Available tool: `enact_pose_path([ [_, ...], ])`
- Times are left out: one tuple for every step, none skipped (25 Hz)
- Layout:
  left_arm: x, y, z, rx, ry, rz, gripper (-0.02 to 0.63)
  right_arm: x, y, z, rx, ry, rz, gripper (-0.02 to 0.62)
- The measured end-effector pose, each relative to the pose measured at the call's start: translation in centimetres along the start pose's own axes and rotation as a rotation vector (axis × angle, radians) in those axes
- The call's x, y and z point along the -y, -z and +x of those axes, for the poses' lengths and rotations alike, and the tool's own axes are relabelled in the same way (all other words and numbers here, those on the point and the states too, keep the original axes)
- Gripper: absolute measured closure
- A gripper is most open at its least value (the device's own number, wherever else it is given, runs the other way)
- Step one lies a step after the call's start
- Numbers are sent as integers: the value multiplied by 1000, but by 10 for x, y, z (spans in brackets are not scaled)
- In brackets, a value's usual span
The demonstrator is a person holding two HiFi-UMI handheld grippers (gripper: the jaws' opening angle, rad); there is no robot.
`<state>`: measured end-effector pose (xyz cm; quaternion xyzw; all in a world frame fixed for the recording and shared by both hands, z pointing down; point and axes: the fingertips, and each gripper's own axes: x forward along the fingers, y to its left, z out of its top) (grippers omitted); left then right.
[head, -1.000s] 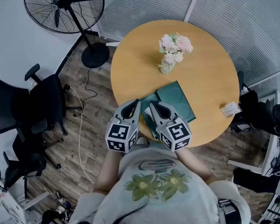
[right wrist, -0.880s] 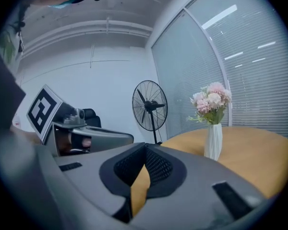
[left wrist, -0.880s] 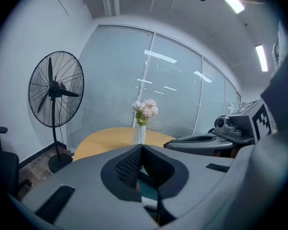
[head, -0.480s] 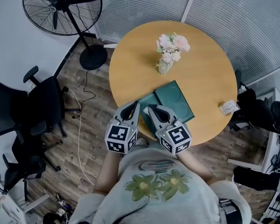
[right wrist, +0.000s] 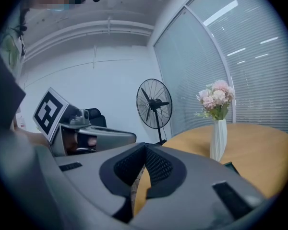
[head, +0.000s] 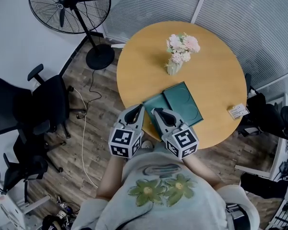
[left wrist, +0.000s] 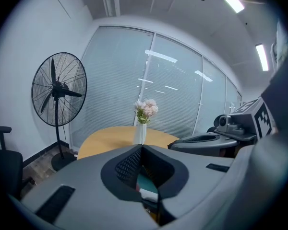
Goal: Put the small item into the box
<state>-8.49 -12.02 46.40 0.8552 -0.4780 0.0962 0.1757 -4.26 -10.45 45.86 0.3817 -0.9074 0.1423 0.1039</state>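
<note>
A dark green box [head: 182,102] lies open on the round wooden table [head: 216,75], its lid [head: 153,110] beside it on the left. The small item, a white printed card [head: 237,111], rests near the table's right edge, far from both grippers. My left gripper [head: 140,106] and right gripper [head: 155,111] hover side by side over the table's near edge, by the lid. Both are shut and hold nothing. In the left gripper view the jaws [left wrist: 142,146] meet at the tips, as they do in the right gripper view [right wrist: 145,146].
A white vase of pink flowers [head: 180,53] stands behind the box. A pedestal fan [head: 69,6] stands on the floor at the far left, black office chairs [head: 31,109] at the left, and a cable [head: 84,128] runs over the wood floor. Blinds cover the windows behind.
The head view has shifted slightly, so the table sits a little further right in it. Both grippers keep their place and stay shut.
</note>
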Motion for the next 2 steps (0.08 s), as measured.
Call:
enact_pose_path([
  [0,1,-1,0,-2,0,604,0,1,0,-1,-1,1,597],
  [1,2,-2,-1,-3,-1,604,-1,2,-1,-3,-3,2,597],
])
